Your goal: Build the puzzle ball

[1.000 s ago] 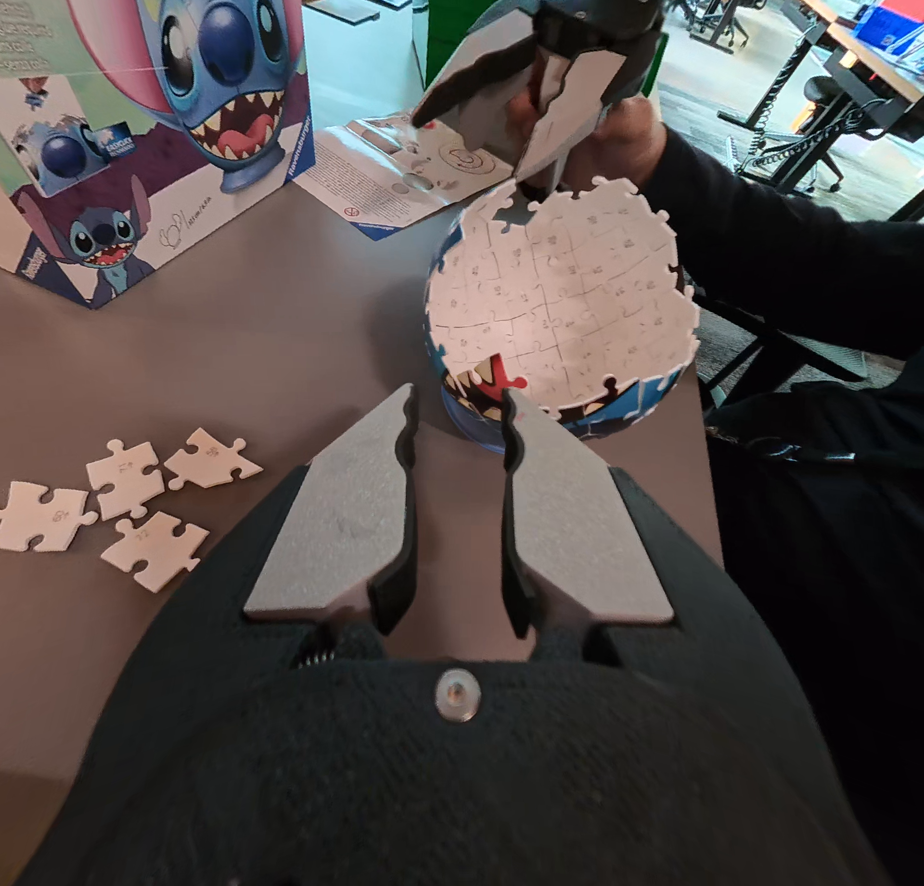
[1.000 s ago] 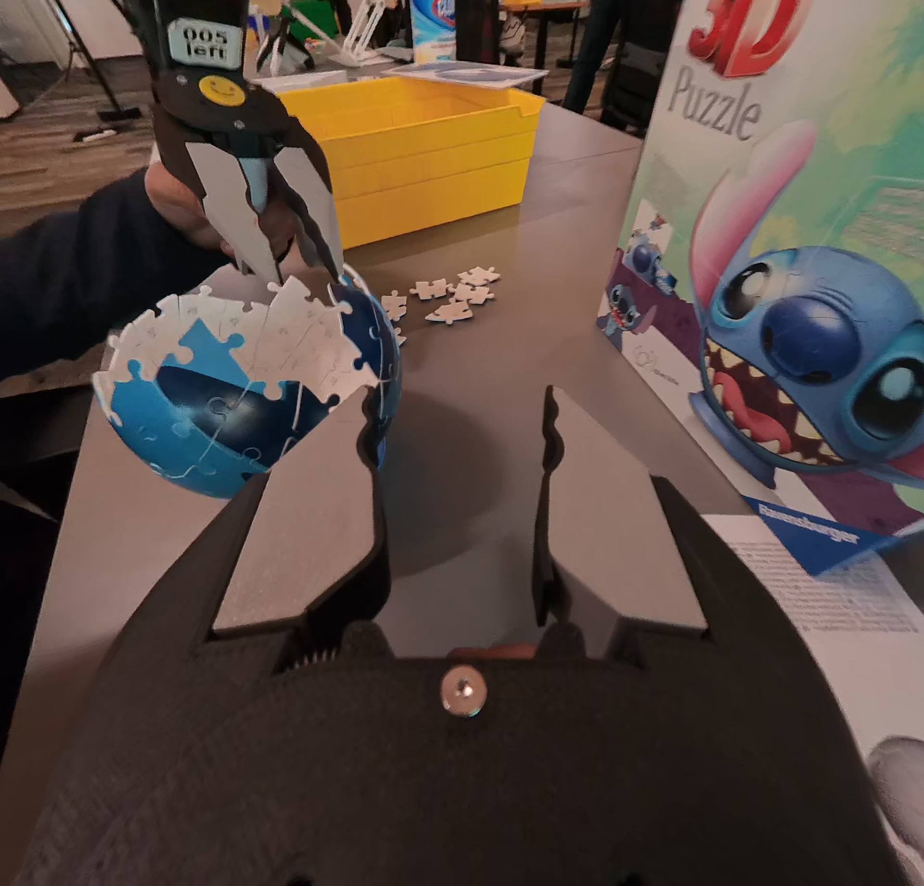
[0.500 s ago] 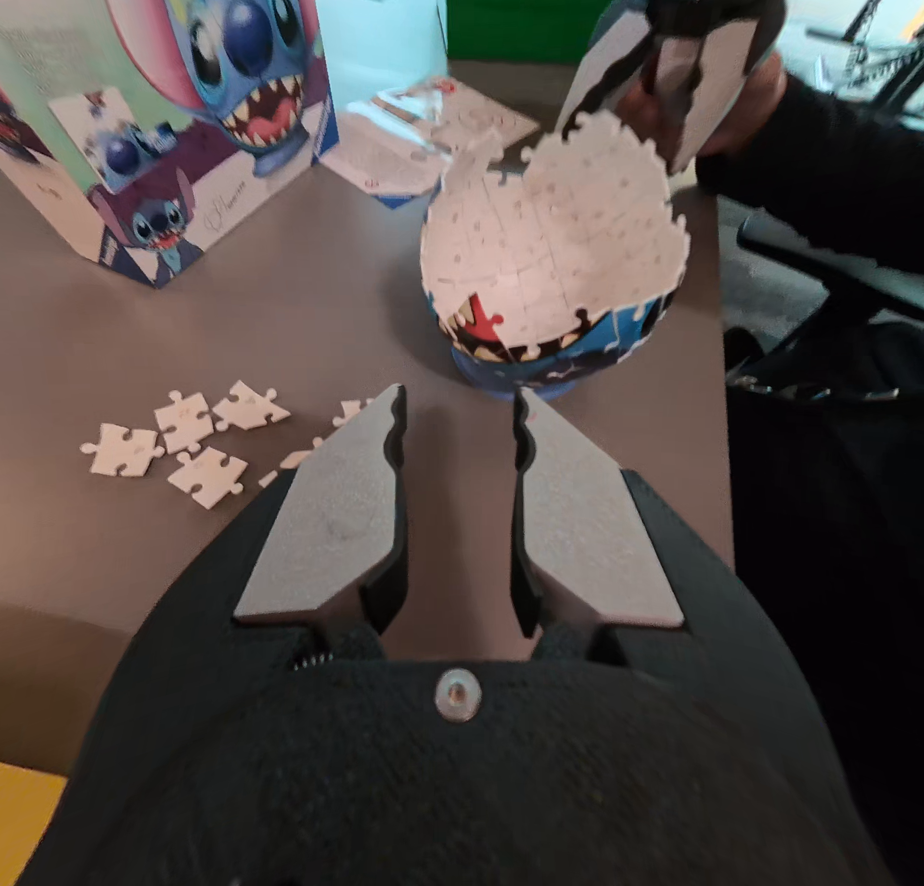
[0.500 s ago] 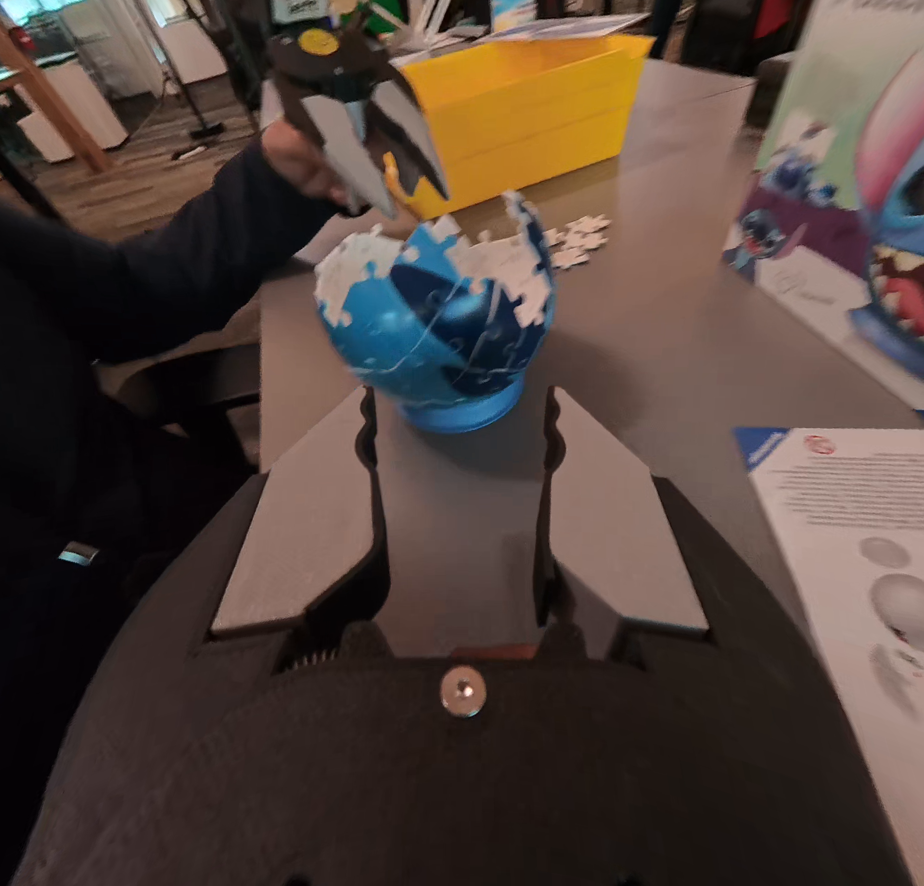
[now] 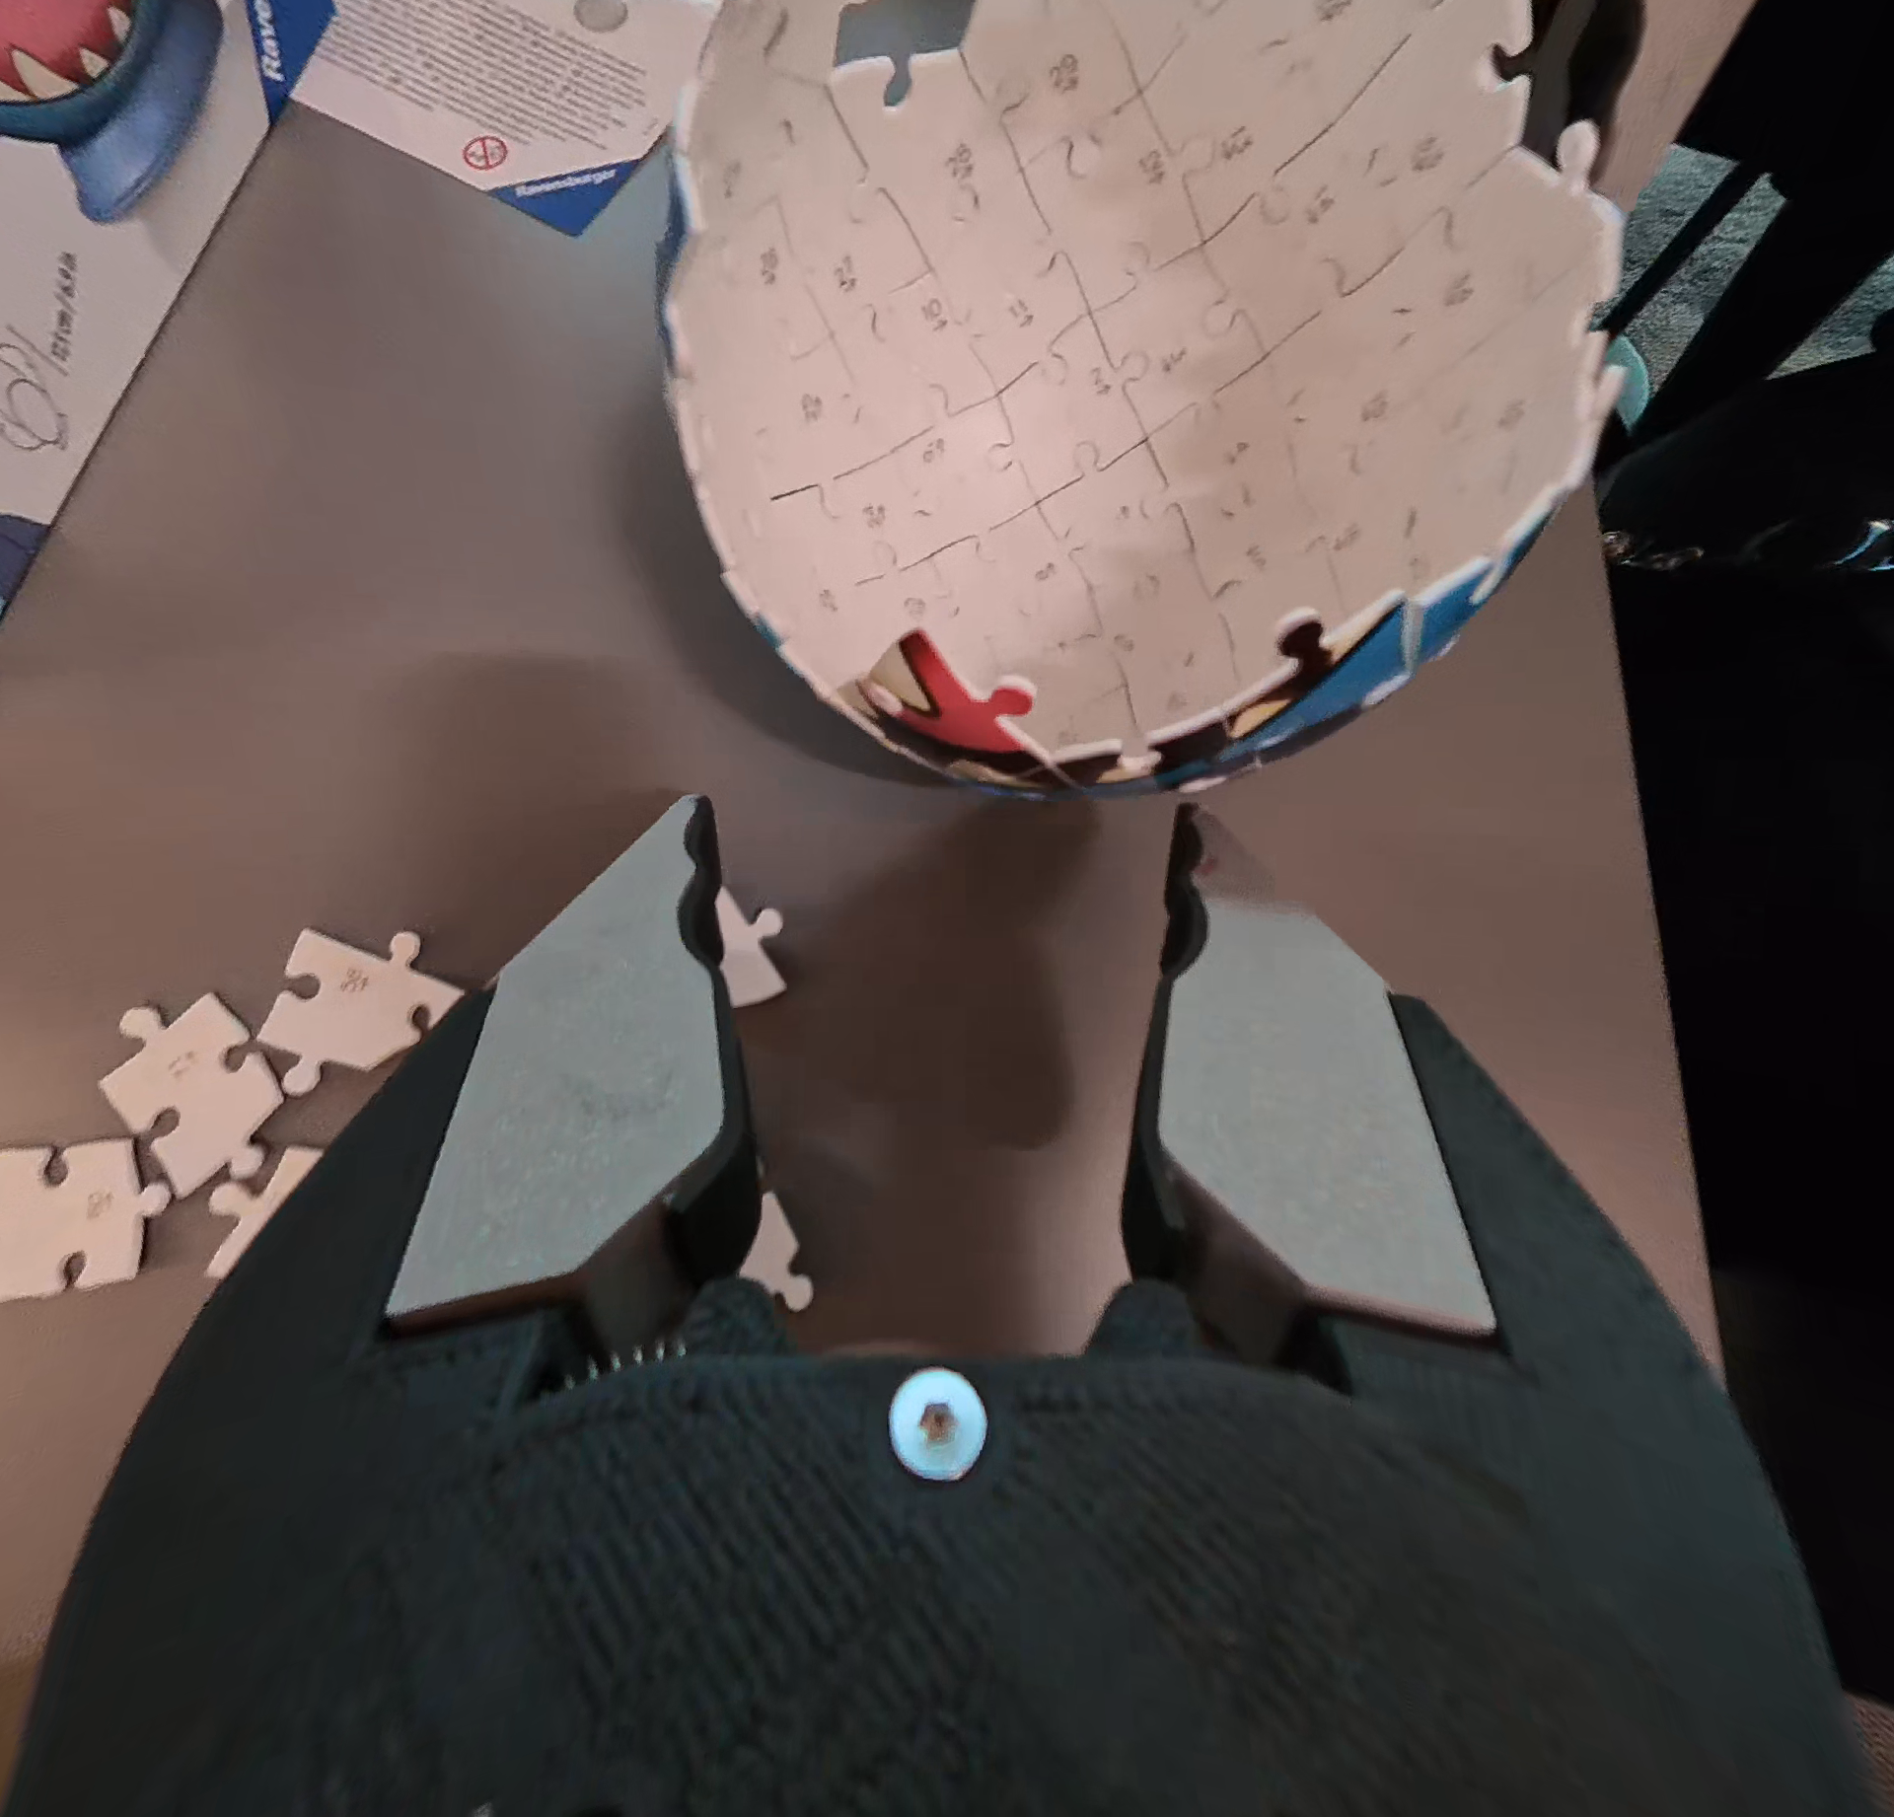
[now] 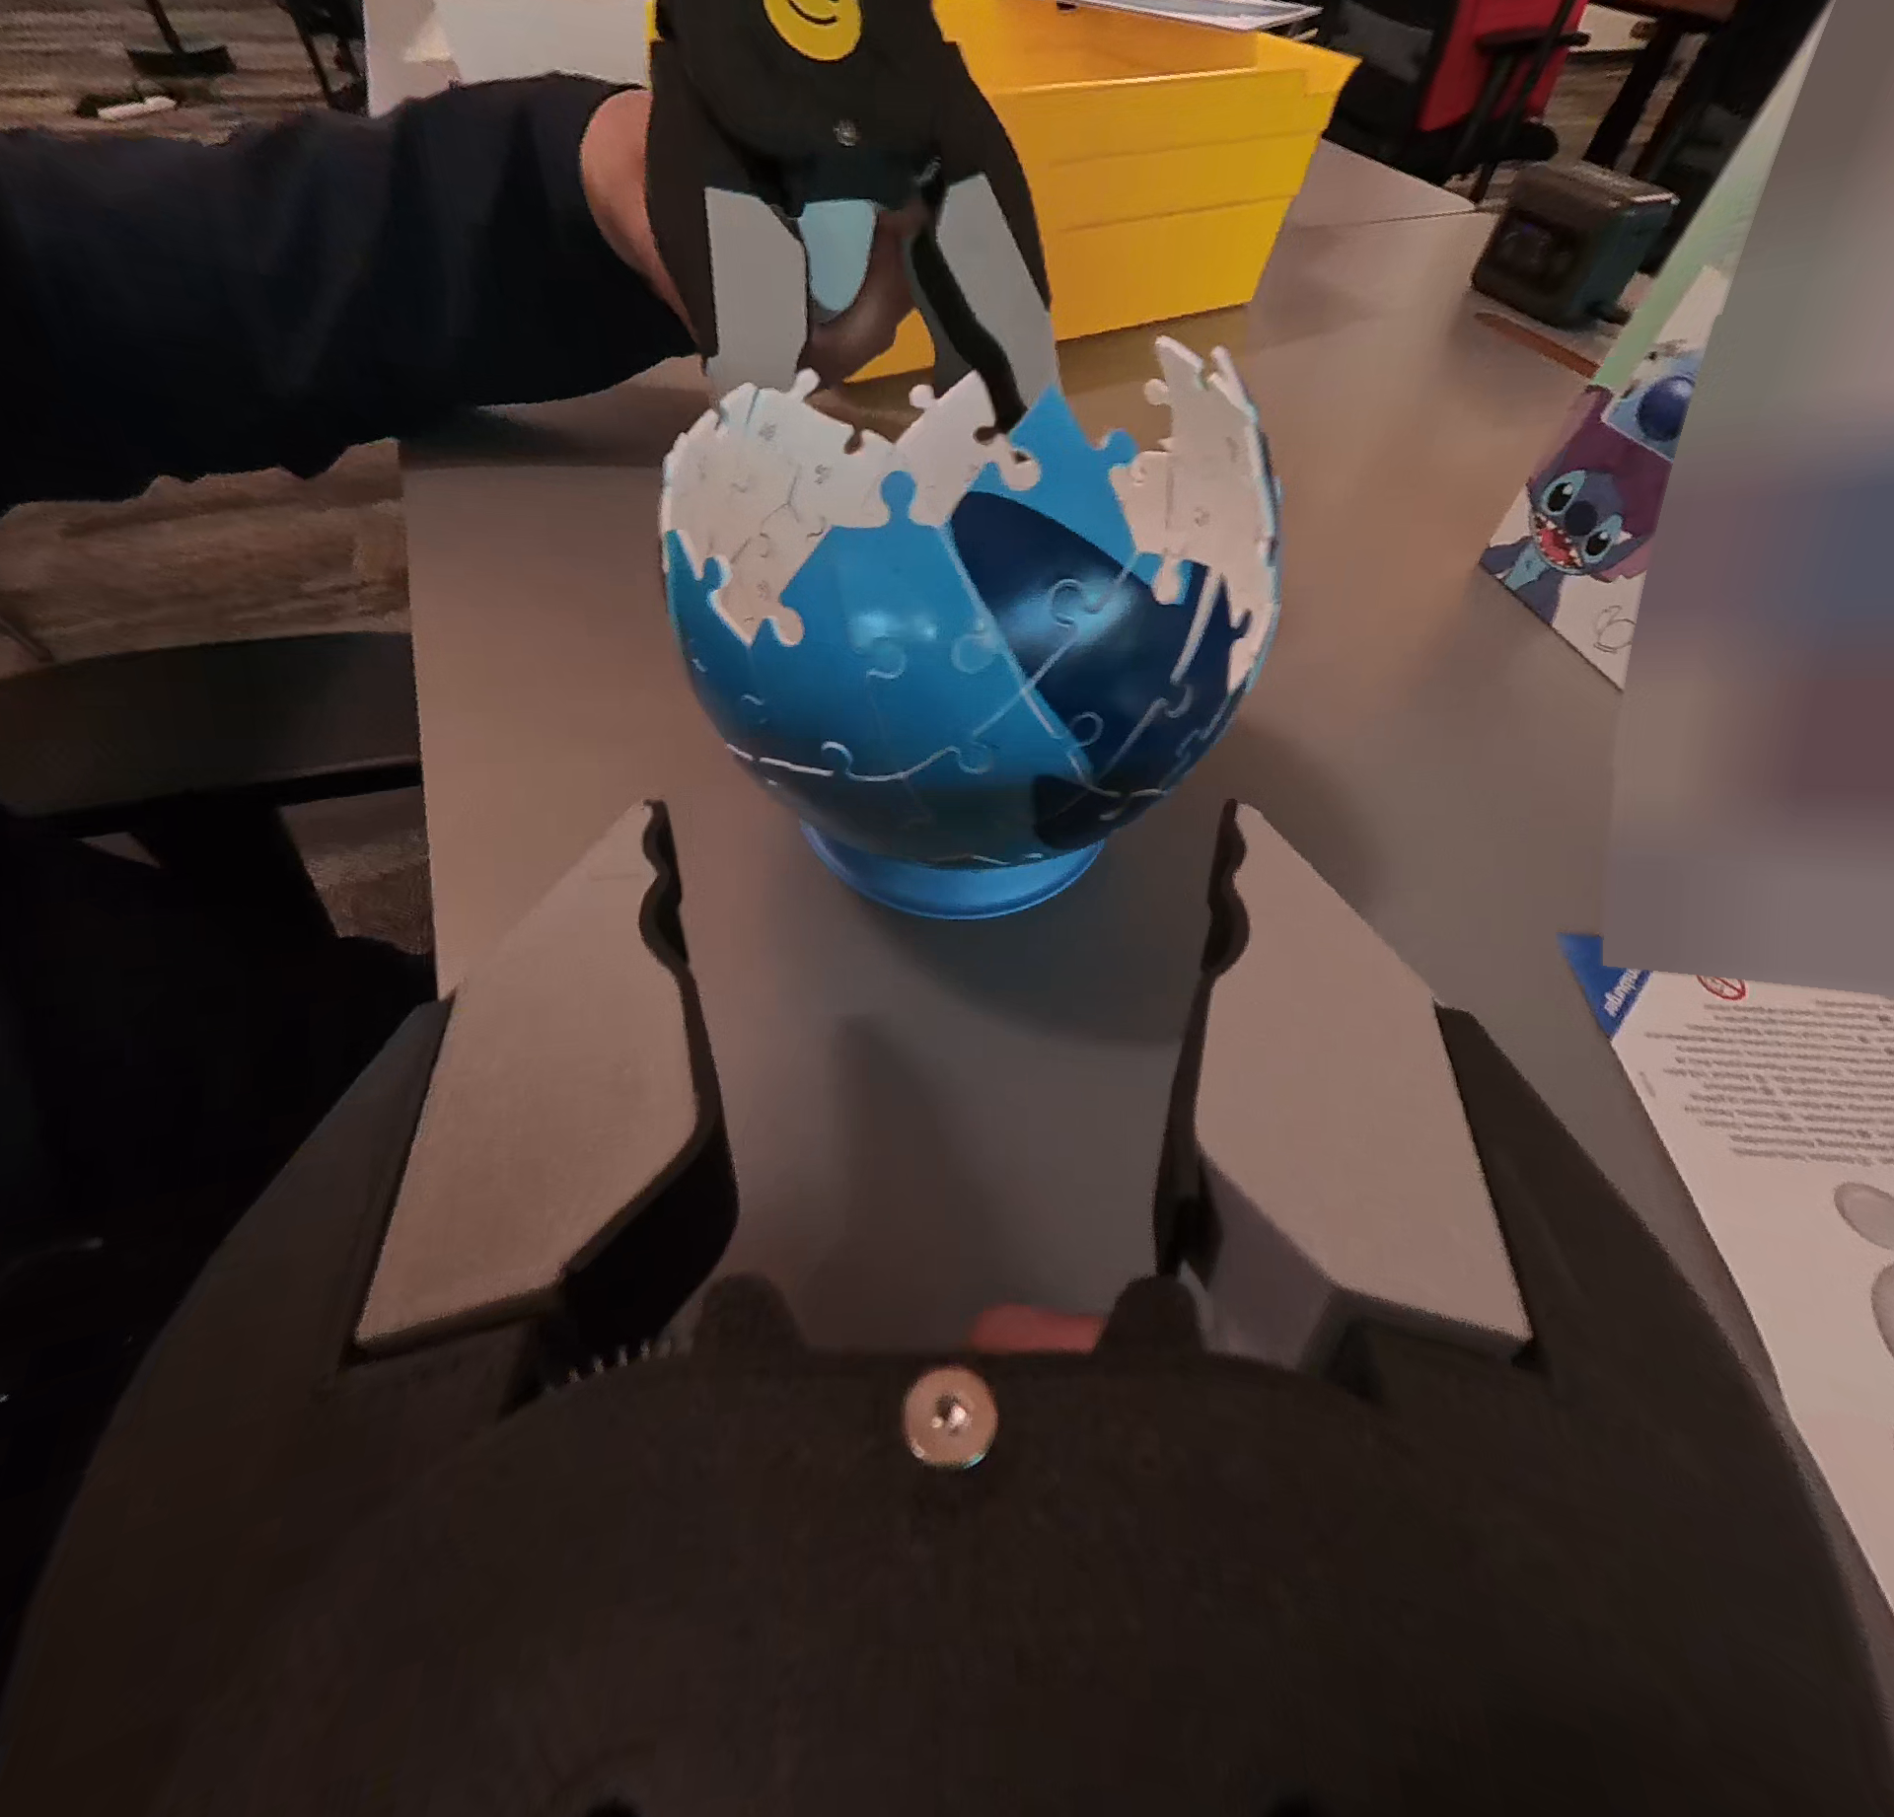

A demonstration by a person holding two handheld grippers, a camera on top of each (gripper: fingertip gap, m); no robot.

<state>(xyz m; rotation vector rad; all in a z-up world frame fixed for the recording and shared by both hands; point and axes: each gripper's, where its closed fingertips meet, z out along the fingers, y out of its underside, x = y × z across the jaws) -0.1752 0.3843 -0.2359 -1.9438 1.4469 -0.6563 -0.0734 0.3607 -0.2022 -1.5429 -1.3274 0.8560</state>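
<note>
The half-built puzzle ball (image 5: 1127, 384) is an open shell, white inside and blue outside (image 6: 922, 681). It stands on a blue ring stand (image 6: 953, 876) on the grey table. My left gripper (image 5: 938, 825) is open and empty, just short of the ball's near rim. In the right wrist view it (image 6: 881, 395) hangs over the ball's far rim, its fingers apart. My right gripper (image 6: 941, 825) is open and empty, a little short of the stand on the opposite side. Several loose white pieces (image 5: 195, 1081) lie left of my left gripper; one (image 5: 753, 948) pokes out beside its left finger.
The puzzle box (image 5: 92, 128) and a printed leaflet (image 5: 482, 56) lie beyond the ball; the leaflet (image 6: 1763, 1102) is at my right gripper's right. Stacked yellow bins (image 6: 1148, 149) stand at the table's far end. The table edge (image 5: 1630, 845) runs close to the ball. A dark sleeve (image 6: 307, 261) reaches in.
Both grippers have opened wider. My left gripper has dropped closer to the ball's rim. My right gripper has swung round to face the ball squarely from a little way back.
</note>
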